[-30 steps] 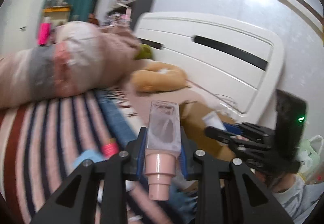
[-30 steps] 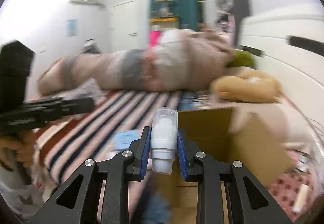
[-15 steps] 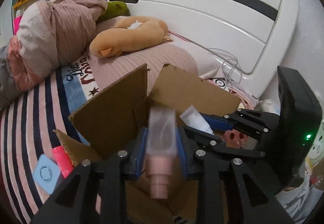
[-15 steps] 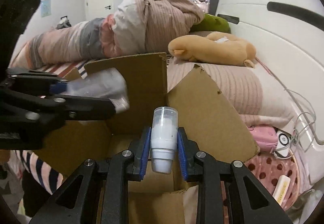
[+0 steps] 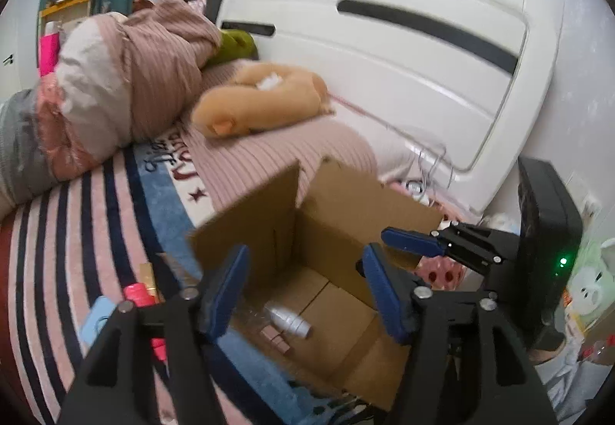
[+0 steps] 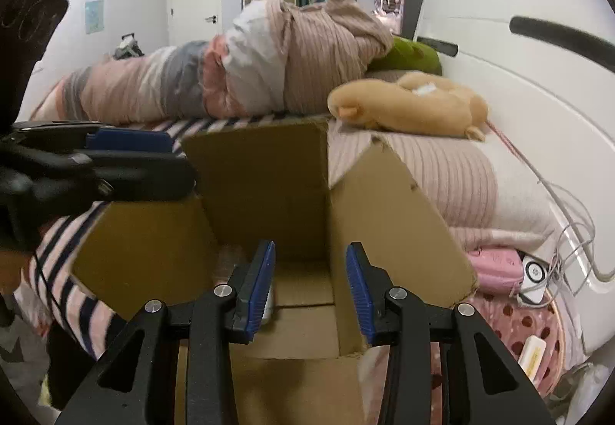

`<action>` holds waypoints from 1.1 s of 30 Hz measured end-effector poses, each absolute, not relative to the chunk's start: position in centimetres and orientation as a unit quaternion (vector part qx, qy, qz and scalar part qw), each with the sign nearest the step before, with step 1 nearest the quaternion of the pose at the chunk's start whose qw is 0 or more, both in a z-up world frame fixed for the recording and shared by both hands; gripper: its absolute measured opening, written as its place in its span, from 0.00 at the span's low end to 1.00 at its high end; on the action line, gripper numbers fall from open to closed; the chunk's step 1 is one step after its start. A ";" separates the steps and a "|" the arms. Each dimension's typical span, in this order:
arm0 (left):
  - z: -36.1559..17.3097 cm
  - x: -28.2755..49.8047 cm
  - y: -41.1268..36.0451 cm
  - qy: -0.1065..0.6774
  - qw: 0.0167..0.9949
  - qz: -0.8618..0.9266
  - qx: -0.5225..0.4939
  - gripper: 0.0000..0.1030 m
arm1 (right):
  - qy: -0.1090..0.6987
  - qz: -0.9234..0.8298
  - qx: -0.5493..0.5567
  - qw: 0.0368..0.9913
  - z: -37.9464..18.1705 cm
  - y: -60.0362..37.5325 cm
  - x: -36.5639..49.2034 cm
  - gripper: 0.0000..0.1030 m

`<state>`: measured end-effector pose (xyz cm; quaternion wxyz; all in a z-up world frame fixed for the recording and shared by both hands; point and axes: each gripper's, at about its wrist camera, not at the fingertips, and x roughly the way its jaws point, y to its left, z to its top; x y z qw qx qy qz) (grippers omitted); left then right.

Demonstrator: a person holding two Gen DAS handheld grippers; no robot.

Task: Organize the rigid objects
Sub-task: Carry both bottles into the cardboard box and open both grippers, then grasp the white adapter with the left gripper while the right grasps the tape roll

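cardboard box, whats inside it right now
On the cardboard box floor lie a white bottle and a pink-capped clear bottle. The near corners are hidden by the gripper fingers.

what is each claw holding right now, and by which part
Nothing. The left claw and right claw are both open and empty above the cardboard box.

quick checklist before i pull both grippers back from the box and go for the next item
1. Left gripper fingers apart, nothing held: ok.
2. Right gripper fingers apart, nothing held: ok.
3. White bottle lying on the floor of the cardboard box: ok.
4. Pink-capped bottle beside it in the box: ok, though blurred.
5. Box flaps standing open, way out unobstructed: ok.
6. Next item, pink tube on the striped bedding left of the box: in view; graspability cannot tell.
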<state>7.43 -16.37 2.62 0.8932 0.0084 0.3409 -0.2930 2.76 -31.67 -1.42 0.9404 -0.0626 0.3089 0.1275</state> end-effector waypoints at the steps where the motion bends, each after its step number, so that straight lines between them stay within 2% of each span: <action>1: 3.2 7.0 -15.5 0.335 0.897 -0.288 0.004 0.61 | 0.300 0.132 -0.061 0.943 -0.8 -31.4 2.4 0.33; 7: 4.9 4.4 -8.3 0.306 0.923 -0.233 -0.012 0.62 | 0.235 0.206 -0.064 0.948 3.3 -26.9 -1.1 0.33; 13: 2.4 2.6 -0.1 0.314 0.936 -0.156 -0.037 0.62 | 0.223 0.286 -0.095 0.927 4.1 -19.7 -2.7 0.33; 20: -4.9 2.1 6.4 0.362 0.921 -0.117 -0.077 0.62 | 0.313 0.349 -0.108 0.877 -2.4 -12.6 -1.7 0.35; 22: -7.1 2.5 7.2 0.378 0.915 -0.116 -0.085 0.62 | 0.339 0.360 -0.100 0.863 -4.8 -11.7 -1.4 0.47; 23: -7.9 2.7 7.3 0.382 0.912 -0.118 -0.089 0.62 | 0.351 0.366 -0.097 0.857 -6.2 -11.2 -1.1 0.56; 24: -8.9 3.0 7.5 0.388 0.908 -0.124 -0.094 0.62 | 0.362 0.365 -0.097 0.852 -7.6 -10.8 -0.8 0.59; 28: -12.1 4.1 7.1 0.410 0.896 -0.140 -0.099 0.62 | 0.403 0.358 -0.099 0.837 -12.4 -9.9 0.6 0.60; 33: -14.6 5.4 6.1 0.431 0.884 -0.151 -0.104 0.62 | 0.420 0.363 -0.089 0.827 -15.1 -9.0 1.9 0.59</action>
